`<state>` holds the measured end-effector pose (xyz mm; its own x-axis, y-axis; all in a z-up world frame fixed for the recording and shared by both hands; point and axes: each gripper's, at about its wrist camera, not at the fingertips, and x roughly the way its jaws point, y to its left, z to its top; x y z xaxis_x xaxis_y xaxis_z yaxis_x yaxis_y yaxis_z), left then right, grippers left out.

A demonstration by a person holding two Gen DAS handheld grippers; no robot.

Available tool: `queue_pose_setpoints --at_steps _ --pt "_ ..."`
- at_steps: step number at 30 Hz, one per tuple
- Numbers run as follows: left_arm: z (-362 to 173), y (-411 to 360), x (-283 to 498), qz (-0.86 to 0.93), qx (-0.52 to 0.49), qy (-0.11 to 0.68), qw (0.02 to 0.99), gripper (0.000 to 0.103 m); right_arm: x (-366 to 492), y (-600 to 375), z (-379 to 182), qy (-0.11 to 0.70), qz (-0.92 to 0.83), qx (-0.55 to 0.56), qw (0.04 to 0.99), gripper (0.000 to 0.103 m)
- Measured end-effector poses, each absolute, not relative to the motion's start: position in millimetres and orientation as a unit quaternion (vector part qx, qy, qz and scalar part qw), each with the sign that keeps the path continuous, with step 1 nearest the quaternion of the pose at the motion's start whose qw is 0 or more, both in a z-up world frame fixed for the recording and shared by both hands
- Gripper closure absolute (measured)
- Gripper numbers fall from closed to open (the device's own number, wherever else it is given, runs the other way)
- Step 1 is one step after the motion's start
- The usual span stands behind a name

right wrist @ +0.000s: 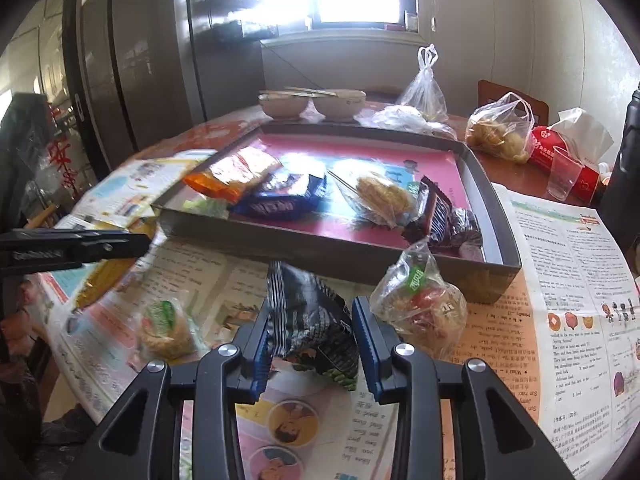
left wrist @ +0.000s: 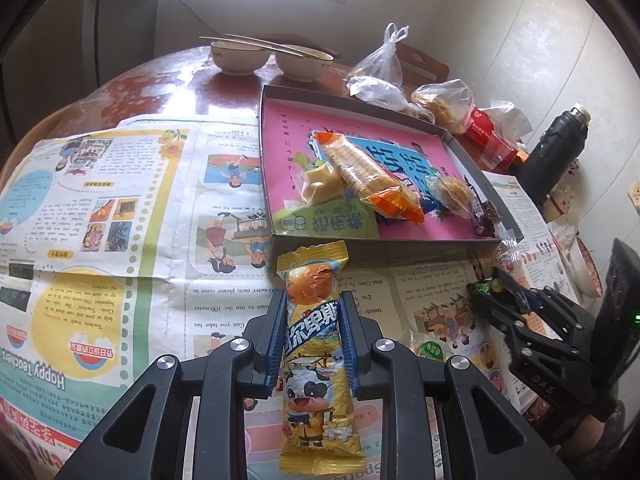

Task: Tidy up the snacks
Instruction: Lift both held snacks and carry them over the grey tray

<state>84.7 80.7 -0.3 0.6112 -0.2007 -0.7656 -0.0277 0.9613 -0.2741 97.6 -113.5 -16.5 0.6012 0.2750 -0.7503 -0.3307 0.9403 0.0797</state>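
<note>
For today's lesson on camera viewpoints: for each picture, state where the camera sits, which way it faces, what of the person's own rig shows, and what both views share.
Left wrist: on the left gripper, facing the box tray; its fingers clamp a yellow snack packet; the right gripper shows at right.
Right wrist: on the right gripper, facing the same tray; it holds a black snack packet; the left gripper enters at left.
Shared: tray, two bowls, newspaper.

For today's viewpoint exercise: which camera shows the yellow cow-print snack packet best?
The left wrist view: the yellow cow-print snack packet fills the centre, gripped by the left gripper. The right wrist view shows only a blurred yellow patch at its left side.
</note>
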Motion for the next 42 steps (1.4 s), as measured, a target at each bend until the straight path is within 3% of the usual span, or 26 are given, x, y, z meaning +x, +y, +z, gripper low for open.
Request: queue_pose_setpoints --at_steps 8,42 --pt "1 82 85 -0.047 -0.134 0.434 0.890 0.077 103 -119 -24 0.425 0.166 -0.022 0.890 0.067" --pt "37 74 137 -0.045 -0.131 0.428 0.893 0.077 151 -137 33 0.394 0.196 0.054 0.896 0.068"
